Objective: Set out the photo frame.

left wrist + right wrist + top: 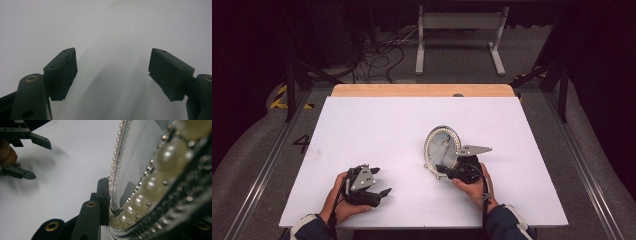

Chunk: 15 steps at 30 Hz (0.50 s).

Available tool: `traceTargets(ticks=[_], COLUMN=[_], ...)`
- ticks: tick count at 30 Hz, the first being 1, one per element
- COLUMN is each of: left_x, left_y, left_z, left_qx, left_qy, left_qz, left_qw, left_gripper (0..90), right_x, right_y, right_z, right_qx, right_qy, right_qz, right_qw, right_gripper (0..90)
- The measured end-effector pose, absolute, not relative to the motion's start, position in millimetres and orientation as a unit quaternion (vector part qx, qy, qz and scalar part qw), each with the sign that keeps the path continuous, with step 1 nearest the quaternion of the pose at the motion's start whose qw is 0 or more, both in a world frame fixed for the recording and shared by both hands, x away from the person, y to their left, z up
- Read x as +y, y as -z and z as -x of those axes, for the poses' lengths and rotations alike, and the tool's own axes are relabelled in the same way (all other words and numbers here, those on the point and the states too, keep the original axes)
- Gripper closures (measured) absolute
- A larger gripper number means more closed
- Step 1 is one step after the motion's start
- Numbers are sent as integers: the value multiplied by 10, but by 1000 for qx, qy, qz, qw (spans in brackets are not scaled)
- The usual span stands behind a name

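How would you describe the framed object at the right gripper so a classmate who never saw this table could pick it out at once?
On the white table, look right of centre, just ahead of the person's right hand. There an oval mirror stands tilted, its lower edge clamped by the right gripper. Its pearl-beaded rim marks it out.

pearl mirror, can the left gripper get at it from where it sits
Probably yes: the bare white table lies between the left gripper and the pearl mirror. Its fingers stand open and empty, though the right gripper already clamps the rim.

high: overhead, forward-down | tongs cameras: close, sharing white table [362, 130]
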<state>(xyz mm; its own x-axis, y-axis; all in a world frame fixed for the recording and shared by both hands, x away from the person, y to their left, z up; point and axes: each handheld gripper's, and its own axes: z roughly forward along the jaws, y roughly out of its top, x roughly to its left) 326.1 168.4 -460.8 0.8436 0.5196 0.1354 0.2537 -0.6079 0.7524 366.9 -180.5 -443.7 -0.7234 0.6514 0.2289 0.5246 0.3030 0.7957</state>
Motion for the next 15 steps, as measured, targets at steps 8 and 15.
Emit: traceTargets(ticks=[8,15], left_x=[1674,1627], left_y=[4604,4556], left_z=[-3264,-3289], left_qx=[220,220], left_qy=[-166,-160], left_qz=[-878,-873], left_qw=[391,405], left_gripper=[238,238], right_x=[-1827,-1891], right_y=[4415,4347], right_z=[-3644,-3555], right_qx=[811,802], right_qy=[-455,-456], right_qz=[-361,-373], right_qw=[73,96], right_gripper=[709,655])
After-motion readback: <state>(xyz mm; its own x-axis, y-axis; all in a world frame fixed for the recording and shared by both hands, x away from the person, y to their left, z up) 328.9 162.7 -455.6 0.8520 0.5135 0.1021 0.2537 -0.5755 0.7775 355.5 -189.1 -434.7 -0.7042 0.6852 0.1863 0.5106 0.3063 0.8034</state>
